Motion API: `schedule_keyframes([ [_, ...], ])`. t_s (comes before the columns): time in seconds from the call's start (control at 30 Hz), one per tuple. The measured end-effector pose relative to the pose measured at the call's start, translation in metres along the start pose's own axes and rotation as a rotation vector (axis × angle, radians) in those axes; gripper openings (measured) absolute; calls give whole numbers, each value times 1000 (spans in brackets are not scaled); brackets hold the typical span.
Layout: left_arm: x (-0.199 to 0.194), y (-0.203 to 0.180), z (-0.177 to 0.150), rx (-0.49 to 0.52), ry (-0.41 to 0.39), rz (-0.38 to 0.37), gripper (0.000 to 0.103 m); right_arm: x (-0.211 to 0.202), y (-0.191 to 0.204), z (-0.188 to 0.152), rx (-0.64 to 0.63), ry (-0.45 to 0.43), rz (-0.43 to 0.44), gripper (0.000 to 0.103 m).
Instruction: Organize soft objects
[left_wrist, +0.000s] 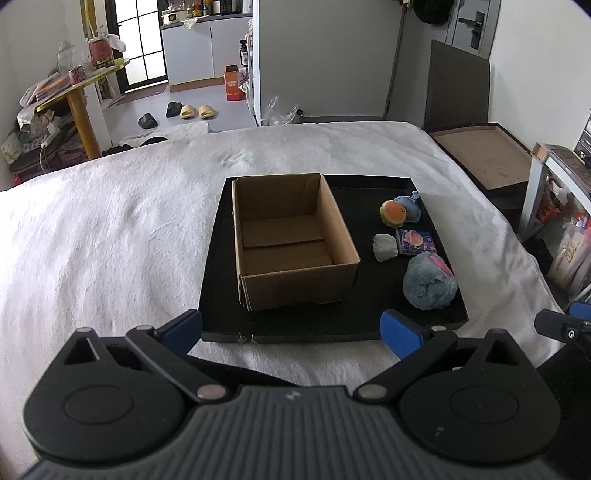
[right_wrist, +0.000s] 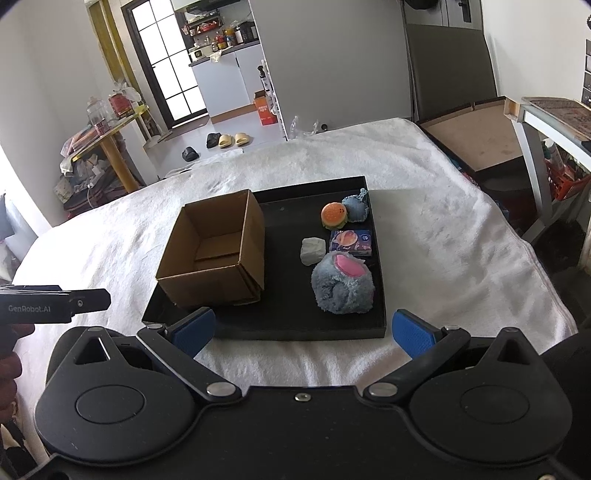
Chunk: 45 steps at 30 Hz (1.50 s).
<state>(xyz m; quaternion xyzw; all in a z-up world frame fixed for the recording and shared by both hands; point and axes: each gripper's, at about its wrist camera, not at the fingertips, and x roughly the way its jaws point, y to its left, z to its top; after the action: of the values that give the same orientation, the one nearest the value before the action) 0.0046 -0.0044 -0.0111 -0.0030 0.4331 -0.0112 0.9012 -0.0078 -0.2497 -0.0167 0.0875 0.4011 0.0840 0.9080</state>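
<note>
The big blue plush (right_wrist: 342, 288), shaggy with a pink patch on top, lies just ahead of the right tool (right_wrist: 303, 330), the nearest of the soft things and a sensible first pick. Past it sit a pale grey lump (right_wrist: 312, 250) and a small printed packet (right_wrist: 351, 240) side by side, and beyond those a burger-shaped toy (right_wrist: 334, 216) touching a small blue plush (right_wrist: 355, 209). All rest on the bare side of a black tray (right_wrist: 295, 328); ahead and to the left of the right tool stands an open cardboard box (right_wrist: 214, 254), nothing visible inside it. The tray lies on a white blanket (right_wrist: 443, 229). Both tools hang short of the tray's near edge with fingers spread wide and nothing between them; the left tool (left_wrist: 291, 330) faces the box. To do this well, I would lower the right tool over the big plush, close on its bulk rather than loose pile, lift clear of the box wall, then release inside. The pile will likely compress, so close firmly.
</note>
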Motion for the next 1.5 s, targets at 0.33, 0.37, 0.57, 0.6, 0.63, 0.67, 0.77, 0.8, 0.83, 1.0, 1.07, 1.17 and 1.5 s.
schedule_keyframes([
  [0.33,25,-2,9,-25,19,1,101,24,-17,6,25,19,9,103],
  [0.37,28,-2,10,-27,21,4,101,27,-19,6,28,19,7,103],
  [0.57,47,2,17,-46,42,37,100,45,-31,11,44,35,5,100],
  [0.6,50,3,19,-53,45,39,100,49,-33,11,47,39,2,99],
  [0.63,53,5,20,-62,47,40,100,53,-34,12,52,44,2,98],
  [0.67,56,7,21,-71,49,42,99,57,-37,13,59,52,2,96],
  [0.77,66,10,23,-88,55,51,98,67,-41,15,69,67,7,93],
  [0.8,69,12,23,-94,59,54,95,70,-42,16,72,71,8,93],
  [0.83,73,13,24,-100,65,59,94,74,-44,17,77,78,11,93],
  [1.0,92,20,27,-133,93,69,89,91,-51,18,105,107,15,88],
  [1.07,98,23,28,-141,100,72,85,99,-55,18,115,121,15,86],
  [1.17,108,24,29,-144,111,80,81,111,-59,18,126,144,13,79],
  [1.5,145,33,36,-169,160,99,76,159,-67,20,137,233,8,67],
])
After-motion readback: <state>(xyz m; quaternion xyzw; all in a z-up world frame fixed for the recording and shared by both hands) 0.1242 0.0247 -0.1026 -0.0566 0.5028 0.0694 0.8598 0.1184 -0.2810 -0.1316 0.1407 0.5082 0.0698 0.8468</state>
